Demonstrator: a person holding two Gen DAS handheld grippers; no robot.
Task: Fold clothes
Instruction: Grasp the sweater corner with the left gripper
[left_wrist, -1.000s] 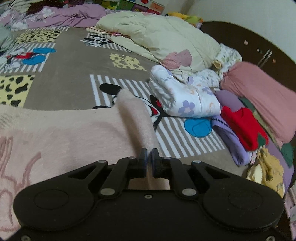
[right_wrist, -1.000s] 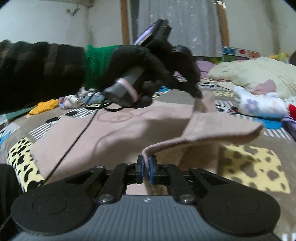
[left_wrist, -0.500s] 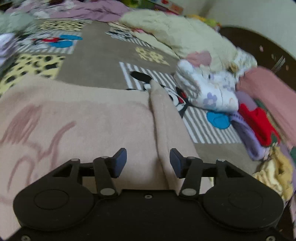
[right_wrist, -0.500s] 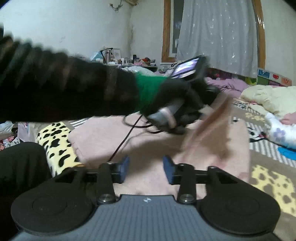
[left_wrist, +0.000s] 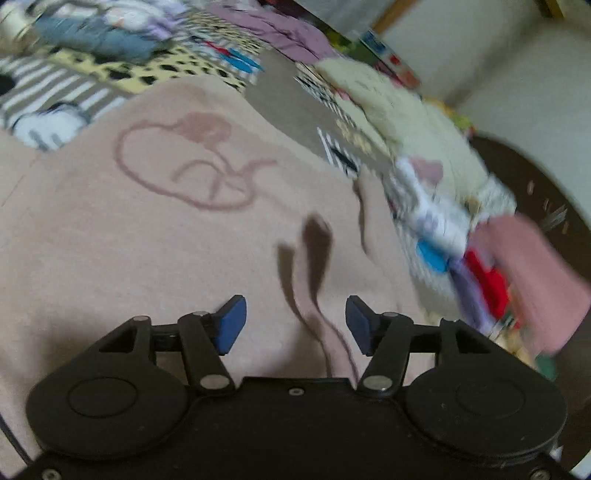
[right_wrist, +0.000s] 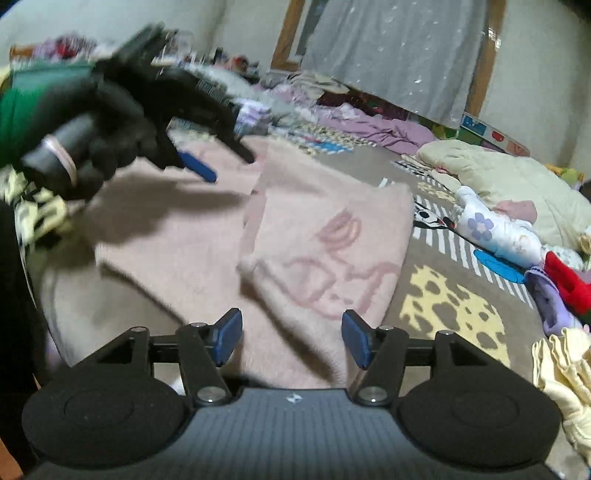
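A pale pink sweater (left_wrist: 155, 236) with a darker pink line drawing lies flat on the patterned bedspread. In the right wrist view the pink sweater (right_wrist: 325, 240) has one side folded over onto its middle. My left gripper (left_wrist: 293, 325) is open and empty just above the sweater. It also shows in the right wrist view (right_wrist: 218, 166), held by a black-gloved hand over the sweater's far left. My right gripper (right_wrist: 291, 341) is open and empty above the sweater's near edge.
A pile of folded and loose clothes (right_wrist: 517, 229) lies at the right: cream bedding, a white flowered piece, red and purple items. A cream ruffled garment (right_wrist: 561, 373) lies near right. More clothes (left_wrist: 96, 33) lie at the far left. A dark headboard (left_wrist: 535, 192) stands behind the pile.
Both grippers were shut on the sweater's edge a second ago and have opened and let it go. The folded part has dropped onto the sweater. Both grippers have drawn back.
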